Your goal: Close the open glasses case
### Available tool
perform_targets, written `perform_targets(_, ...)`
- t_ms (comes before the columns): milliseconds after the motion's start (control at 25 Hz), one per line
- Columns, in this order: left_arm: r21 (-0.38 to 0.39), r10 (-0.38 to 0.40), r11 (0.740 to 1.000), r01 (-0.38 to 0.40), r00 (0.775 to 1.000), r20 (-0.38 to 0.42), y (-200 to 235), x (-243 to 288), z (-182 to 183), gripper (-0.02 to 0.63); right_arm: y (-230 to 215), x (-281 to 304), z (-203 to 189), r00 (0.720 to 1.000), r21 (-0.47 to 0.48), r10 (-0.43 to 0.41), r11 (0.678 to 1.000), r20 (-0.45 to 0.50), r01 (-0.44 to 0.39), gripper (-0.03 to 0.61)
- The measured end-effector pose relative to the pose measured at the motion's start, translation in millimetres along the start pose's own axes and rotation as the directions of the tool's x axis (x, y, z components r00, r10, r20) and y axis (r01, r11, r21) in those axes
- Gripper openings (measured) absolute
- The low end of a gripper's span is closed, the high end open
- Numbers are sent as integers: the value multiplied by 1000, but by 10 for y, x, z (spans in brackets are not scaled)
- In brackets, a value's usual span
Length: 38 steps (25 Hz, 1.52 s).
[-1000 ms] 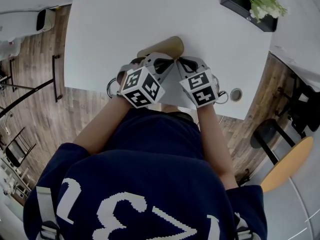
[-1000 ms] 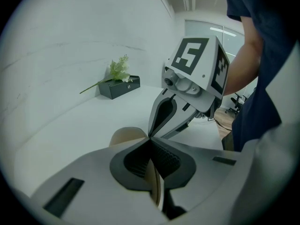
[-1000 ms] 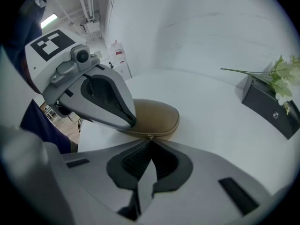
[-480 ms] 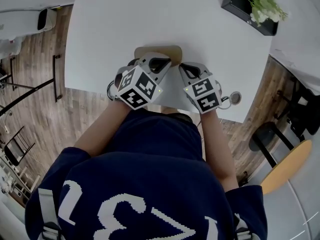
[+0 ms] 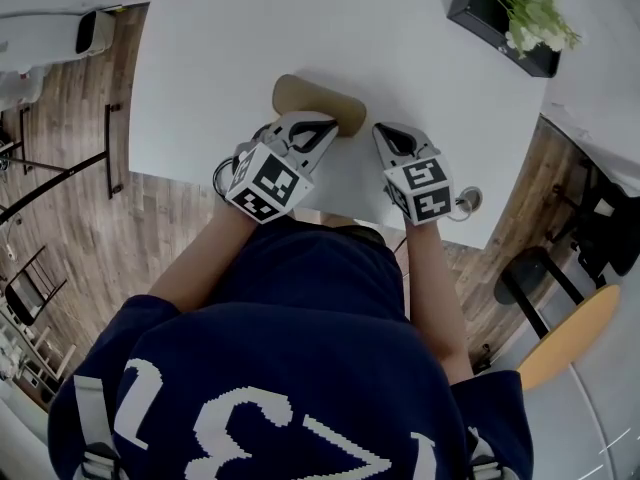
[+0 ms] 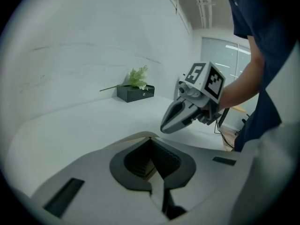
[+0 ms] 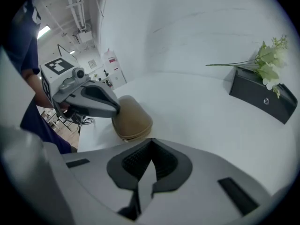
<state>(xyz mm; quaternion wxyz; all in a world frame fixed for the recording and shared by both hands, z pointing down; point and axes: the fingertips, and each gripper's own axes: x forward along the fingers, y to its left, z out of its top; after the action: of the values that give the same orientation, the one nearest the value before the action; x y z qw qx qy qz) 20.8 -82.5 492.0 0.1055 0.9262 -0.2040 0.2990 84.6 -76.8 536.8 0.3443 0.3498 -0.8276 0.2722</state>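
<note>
Nearest me was my navy shirt (image 5: 300, 368), with both arms reaching forward over the white worktop (image 5: 400, 48). My left tongs (image 5: 325, 126) were closed with nothing between them, and their tip was against the near top edge of the tan case (image 5: 310, 96). My right tongs (image 5: 385, 133) were closed and empty too. They sat just beside the case on its right, without touching it. The case lay on the worktop near my edge with its lid down on the base, so it looked shut. Well beyond it, at the far right corner, a black box (image 5: 480, 8) held pale flowers (image 5: 540, 18).
</note>
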Motion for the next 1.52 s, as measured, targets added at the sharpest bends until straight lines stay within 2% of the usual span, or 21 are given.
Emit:
perform_targets(80,-14,-11,1000,11,1000,-6,6,-4,2,12,-105,-28,56,1000,-33,22,999,-12,-22,21)
perform_targets(200,-34,-30,999,29,999,-23,3,3,4,12,110,27,26,991,-91,113,989,-68,-119,24)
perform_targets(240,-46,-34,998,33,999,-22,9,1,27,12,237,63,-19,986,-107,136,984,-100,-146,45)
perform_targets(280,-54,-27,998,27,1000,-11,37,-10,78,12,347,104,-64,981,-119,146,980,-129,-162,130)
perform_targets(320,-48,-7,999,7,1000,3,94,-25,154,12,416,141,-93,979,-126,143,979,-147,-162,149)
perform_targets(360,-29,22,999,-21,1000,5,172,-30,221,12,444,168,-100,980,-128,128,981,-152,-148,149)
perform_targets(440,17,60,998,-59,997,-49,314,23,228,12,440,185,-81,985,-118,94,987,-143,-111,96)
perform_targets(480,24,60,998,-59,995,-77,353,62,187,12,448,182,-76,986,-108,86,989,-142,-102,85)
perform_targets(560,1,55,998,-55,996,-75,382,87,135,12,488,173,-78,986,-101,84,990,-141,-99,30)
perform_targets(760,-1,90,996,-90,996,5,366,62,131,12,448,106,-85,991,-50,94,994,-91,-99,23)
perform_targets(1040,4,94,996,-94,995,31,360,64,133,12,455,79,-74,996,-56,70,996,-59,-73,21)
perform_targets(1240,9,98,995,-98,995,37,366,45,128,12,487,73,-60,997,-10,72,997,-22,-72,21)
perform_targets(1400,10,96,995,-96,995,39,358,56,130,12,287,88,-65,1000,49,5,999,7,-5,20)
perform_targets(1520,13,95,995,-96,995,41,369,55,133,12,42,145,32,999,29,-46,999,18,45,21)
